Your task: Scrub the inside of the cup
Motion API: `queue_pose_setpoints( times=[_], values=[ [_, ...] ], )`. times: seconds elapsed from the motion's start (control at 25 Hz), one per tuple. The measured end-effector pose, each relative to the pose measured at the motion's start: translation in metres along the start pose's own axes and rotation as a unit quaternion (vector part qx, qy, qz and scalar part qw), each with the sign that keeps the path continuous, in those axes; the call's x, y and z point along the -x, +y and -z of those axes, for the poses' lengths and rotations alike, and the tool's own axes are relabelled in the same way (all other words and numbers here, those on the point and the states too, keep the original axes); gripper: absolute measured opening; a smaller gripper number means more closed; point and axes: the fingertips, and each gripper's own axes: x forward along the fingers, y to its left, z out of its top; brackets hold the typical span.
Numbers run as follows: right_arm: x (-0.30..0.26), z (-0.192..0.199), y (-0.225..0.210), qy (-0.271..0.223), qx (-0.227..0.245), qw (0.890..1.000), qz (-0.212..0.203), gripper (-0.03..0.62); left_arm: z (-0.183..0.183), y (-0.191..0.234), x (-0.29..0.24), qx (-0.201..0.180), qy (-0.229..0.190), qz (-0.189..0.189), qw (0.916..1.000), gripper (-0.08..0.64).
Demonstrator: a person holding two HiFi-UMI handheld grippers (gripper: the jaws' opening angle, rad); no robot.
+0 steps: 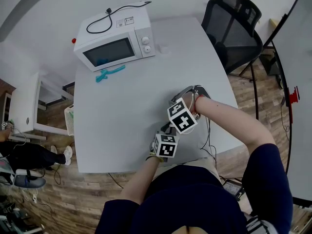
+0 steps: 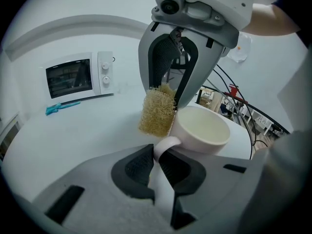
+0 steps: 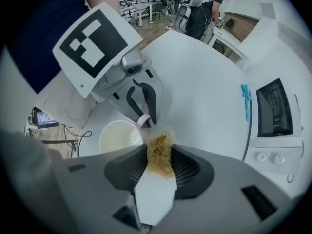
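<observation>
Between the left gripper [image 2: 157,161] jaws, nearly closed: handle of white cup [image 2: 202,130], being clamped; bowl upright, creamy inside, just ahead. Right gripper [image 3: 161,164] jaws are pinching tan fibrous scrubber [image 3: 160,152] beside the rim.

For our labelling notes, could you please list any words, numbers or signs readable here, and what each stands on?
Nothing is legible.
Sticker on top of the microwave: print too small to read.
Dials: any markings too small to make out.
Marker cubes: black-and-white patterns only, no letters.
</observation>
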Motion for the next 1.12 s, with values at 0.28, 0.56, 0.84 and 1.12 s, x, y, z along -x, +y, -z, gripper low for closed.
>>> queue_pose_setpoints(
  times=[0.28,0.56,0.84,1.12],
  values=[
    [0.004,-0.014,0.001,-0.04,-0.026,0.999,-0.002,0.156,-0.002,-0.001,-0.001,-0.003,0.0,-0.001,1.0,0.04],
    [0.001,-0.021,0.003,-0.032,-0.016,0.999,0.005,0.156,0.0,-0.002,0.0,-0.006,0.003,-0.001,1.0,0.04],
    [0.003,-0.016,-0.002,-0.042,-0.037,0.998,0.041,0.157,-0.001,0.0,0.001,0.003,0.003,0.014,0.9999,0.049],
    [0.019,0.0,-0.014,-0.067,-0.116,0.984,0.117,0.156,0.004,0.016,0.007,0.01,-0.005,0.011,0.9999,0.184]
  ],
)
